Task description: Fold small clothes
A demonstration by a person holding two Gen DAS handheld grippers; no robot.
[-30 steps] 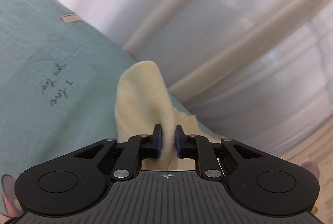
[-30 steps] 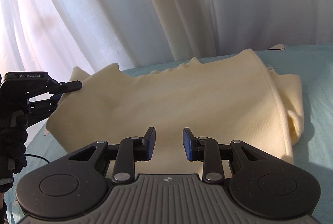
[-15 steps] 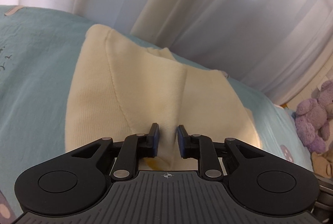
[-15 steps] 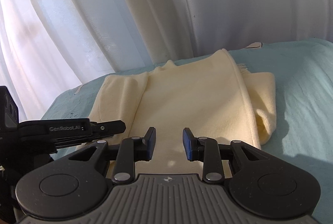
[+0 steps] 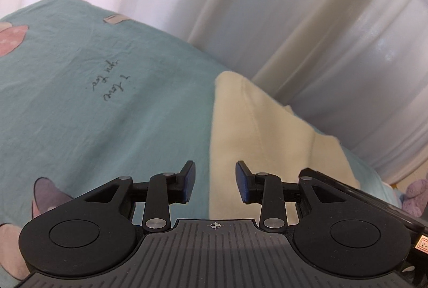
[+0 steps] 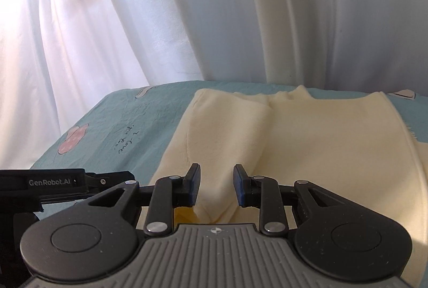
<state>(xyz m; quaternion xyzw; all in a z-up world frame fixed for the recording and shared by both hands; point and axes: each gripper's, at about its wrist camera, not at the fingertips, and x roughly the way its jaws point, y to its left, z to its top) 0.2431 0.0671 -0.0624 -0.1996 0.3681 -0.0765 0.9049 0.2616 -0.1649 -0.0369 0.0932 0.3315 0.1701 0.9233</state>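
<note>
A cream garment point(image 5: 256, 127) lies folded flat on the teal bedsheet point(image 5: 107, 114). My left gripper point(image 5: 214, 187) hovers over the garment's left edge. Its jaws are opening, with nothing pinched between the blue pads. In the right wrist view the garment point(image 6: 321, 143) has its left side folded over the middle. My right gripper point(image 6: 216, 187) is low over the garment's near edge. Its jaws are closing slightly, and a fold of cloth sits below the gap with no pad pressing on it. The left gripper's black casing point(image 6: 53, 182) shows at the left edge of that view.
White curtains point(image 6: 187, 20) hang close behind the bed's far edge. The sheet point(image 6: 120, 124) bears handwriting and pink prints. A purple plush toy point(image 5: 416, 197) sits beyond the bed at the far right of the left wrist view.
My left gripper let go of the cream cloth, its jaws widened, and it swung left off the garment. The garment's left side went from lifted to lying folded over. The right gripper shifted left.
</note>
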